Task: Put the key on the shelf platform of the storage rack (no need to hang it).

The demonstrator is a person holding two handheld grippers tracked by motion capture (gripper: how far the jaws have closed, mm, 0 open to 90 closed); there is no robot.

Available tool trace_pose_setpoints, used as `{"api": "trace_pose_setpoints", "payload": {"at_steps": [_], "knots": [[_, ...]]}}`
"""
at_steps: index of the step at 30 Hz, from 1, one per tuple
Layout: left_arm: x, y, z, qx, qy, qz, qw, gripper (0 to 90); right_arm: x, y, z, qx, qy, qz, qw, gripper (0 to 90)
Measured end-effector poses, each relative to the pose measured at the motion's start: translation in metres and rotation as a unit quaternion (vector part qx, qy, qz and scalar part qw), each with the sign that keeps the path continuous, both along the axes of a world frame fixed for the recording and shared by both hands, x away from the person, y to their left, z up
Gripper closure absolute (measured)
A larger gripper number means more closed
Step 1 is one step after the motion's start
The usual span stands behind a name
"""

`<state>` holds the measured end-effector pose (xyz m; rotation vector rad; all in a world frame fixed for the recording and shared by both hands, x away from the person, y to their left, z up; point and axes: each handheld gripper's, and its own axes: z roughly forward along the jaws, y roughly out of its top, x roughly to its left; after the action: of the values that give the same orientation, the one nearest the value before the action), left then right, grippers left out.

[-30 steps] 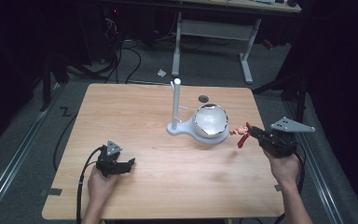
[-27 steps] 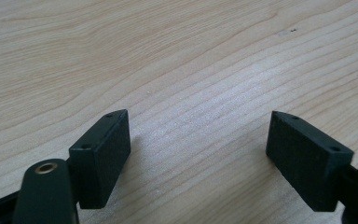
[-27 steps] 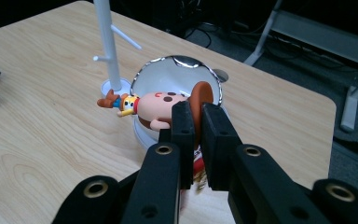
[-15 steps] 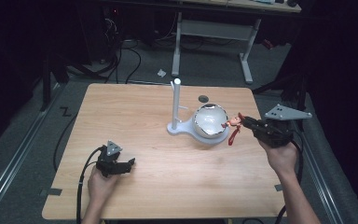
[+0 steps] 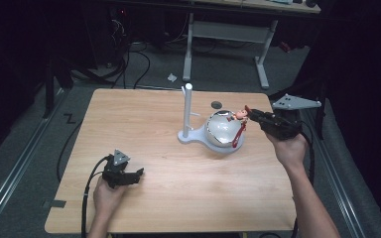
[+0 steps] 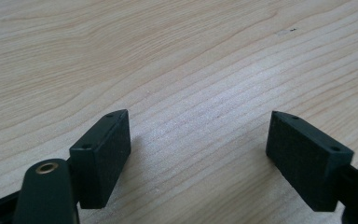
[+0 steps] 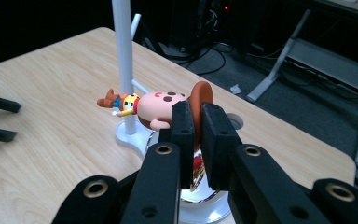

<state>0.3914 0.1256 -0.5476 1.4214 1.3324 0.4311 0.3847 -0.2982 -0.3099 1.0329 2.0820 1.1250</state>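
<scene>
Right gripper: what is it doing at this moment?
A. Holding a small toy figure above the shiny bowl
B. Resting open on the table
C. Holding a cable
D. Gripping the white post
A: the right gripper has its jaws shut on the toy figure, held above the bowl.

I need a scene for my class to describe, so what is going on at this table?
A person holds a gripper in each hand. The right gripper is shut on a small cowboy figure, held over a shiny round bowl beside a white stand. The left gripper rests open on the wooden table, holding nothing.
</scene>
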Motion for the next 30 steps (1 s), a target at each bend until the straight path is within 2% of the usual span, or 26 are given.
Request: {"api": "trace_pose_setpoints", "payload": {"at_steps": [7, 11, 13, 16, 20, 30], "knots": [[0.0, 0.0, 0.0, 0.0, 0.0, -0.001, 1.0, 22.0, 0.014, 0.008, 0.0, 0.002, -0.004, 0.001, 1.0, 84.5], [0.0, 0.0, 0.0, 0.0, 0.0, -0.001, 1.0, 22.0, 0.03, 0.01, -0.007, 0.013, 0.002, -0.001, 0.9999, 84.5], [0.0, 0.0, 0.0, 0.0, 0.0, -0.001, 1.0, 22.0, 0.033, 0.011, -0.01, 0.017, 0.002, 0.0, 0.9999, 84.5], [0.0, 0.0, 0.0, 0.0, 0.0, -0.001, 1.0, 22.0, 0.042, 0.016, -0.023, 0.025, 0.012, 0.003, 0.9996, 84.5], [0.0, 0.0, 0.0, 0.0, 0.0, 0.0, 1.0, 22.0, 0.047, 0.021, -0.035, 0.018, 0.02, 0.001, 0.9996, 84.5], [0.0, 0.0, 0.0, 0.0, 0.0, 0.0, 1.0, 22.0, 0.057, 0.016, -0.061, 0.016, 0.045, -0.016, 0.9987, 84.6]]}}
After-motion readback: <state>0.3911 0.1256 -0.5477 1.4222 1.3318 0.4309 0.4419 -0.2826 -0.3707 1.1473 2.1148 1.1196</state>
